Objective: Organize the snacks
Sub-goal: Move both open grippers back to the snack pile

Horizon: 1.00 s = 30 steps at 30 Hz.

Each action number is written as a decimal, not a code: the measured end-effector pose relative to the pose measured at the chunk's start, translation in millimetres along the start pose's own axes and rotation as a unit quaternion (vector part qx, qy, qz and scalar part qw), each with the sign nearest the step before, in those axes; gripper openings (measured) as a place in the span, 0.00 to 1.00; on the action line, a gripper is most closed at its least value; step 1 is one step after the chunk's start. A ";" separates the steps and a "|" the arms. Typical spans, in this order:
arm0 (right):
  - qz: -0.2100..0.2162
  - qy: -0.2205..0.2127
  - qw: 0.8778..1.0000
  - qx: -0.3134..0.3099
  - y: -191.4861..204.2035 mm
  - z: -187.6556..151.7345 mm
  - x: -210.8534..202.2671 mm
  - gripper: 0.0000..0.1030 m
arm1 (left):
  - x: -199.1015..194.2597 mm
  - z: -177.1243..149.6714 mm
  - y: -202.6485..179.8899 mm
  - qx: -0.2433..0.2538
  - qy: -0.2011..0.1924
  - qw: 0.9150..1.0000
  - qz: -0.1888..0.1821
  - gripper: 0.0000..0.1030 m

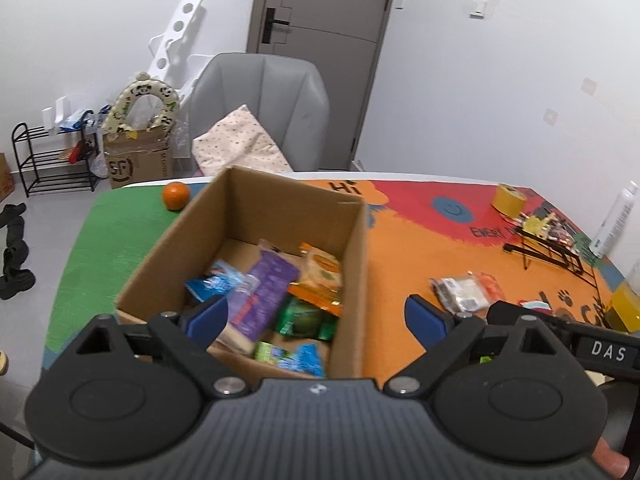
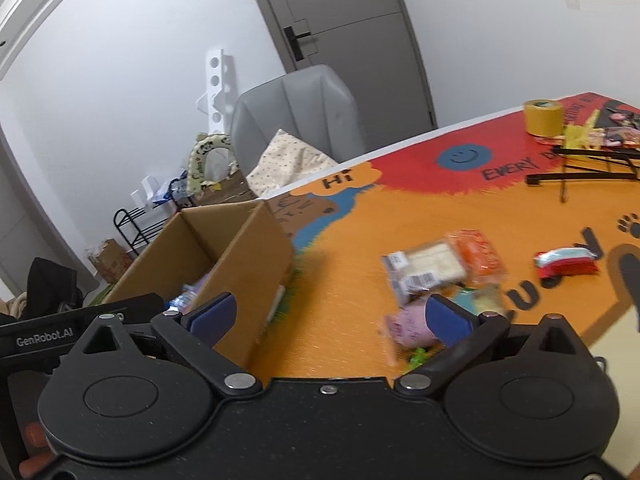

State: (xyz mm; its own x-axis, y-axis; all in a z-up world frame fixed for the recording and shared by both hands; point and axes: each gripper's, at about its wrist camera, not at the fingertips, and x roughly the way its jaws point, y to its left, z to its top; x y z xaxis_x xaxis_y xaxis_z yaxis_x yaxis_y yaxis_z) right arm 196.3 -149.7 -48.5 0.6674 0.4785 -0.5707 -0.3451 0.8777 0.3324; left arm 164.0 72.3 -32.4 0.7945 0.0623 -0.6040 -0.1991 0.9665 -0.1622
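Note:
An open cardboard box (image 1: 256, 208) stands on the colourful table mat, holding several snack packets: a purple one (image 1: 264, 292), an orange one (image 1: 320, 276), a green one (image 1: 304, 316). My left gripper (image 1: 316, 314) hangs open above the box's near right corner, nothing between its fingers. My right gripper (image 2: 328, 316) is open over the mat just right of the box (image 2: 248, 256), gripping nothing. Loose snacks lie ahead of it: a clear-wrapped packet (image 2: 428, 268), an orange packet (image 2: 480, 258), a pink packet (image 2: 408, 326) by its right finger, and a red-and-white packet (image 2: 566, 260).
An orange fruit (image 1: 175, 195) sits on the mat's green part behind the box. A yellow tape roll (image 1: 510, 200), a black wire rack (image 1: 548, 248) and a white bottle (image 1: 614, 220) stand at the far right. A grey chair (image 1: 264, 108) is behind the table.

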 end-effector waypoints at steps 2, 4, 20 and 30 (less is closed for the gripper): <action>-0.007 -0.002 1.000 0.004 -8.1 -1.5 -5.1 1.00 | -0.9 -3.3 -7.9 0.004 0.001 1.000 -0.006 0.92; -0.014 -0.003 1.000 0.010 -16.9 -3.2 -9.4 1.00 | -1.1 -6.5 -16.0 0.009 0.003 1.000 -0.011 0.92; -0.050 -0.007 0.999 0.010 -76.8 -13.1 -38.5 1.00 | 2.1 -25.0 -72.8 0.025 0.010 0.999 -0.043 0.92; -0.060 0.002 0.998 -0.006 -102.2 -17.4 -48.0 1.00 | 18.5 -36.0 -95.5 0.016 0.026 0.998 -0.055 0.92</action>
State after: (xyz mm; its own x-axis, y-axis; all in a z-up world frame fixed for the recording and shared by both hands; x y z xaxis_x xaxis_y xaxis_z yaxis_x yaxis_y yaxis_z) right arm 188.1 -261.9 -68.1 0.7021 0.3707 -0.6080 -0.2716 0.9287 0.2527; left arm 177.0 -27.8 -56.3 0.7799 -0.0576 -0.6232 -0.0920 0.9744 -0.2052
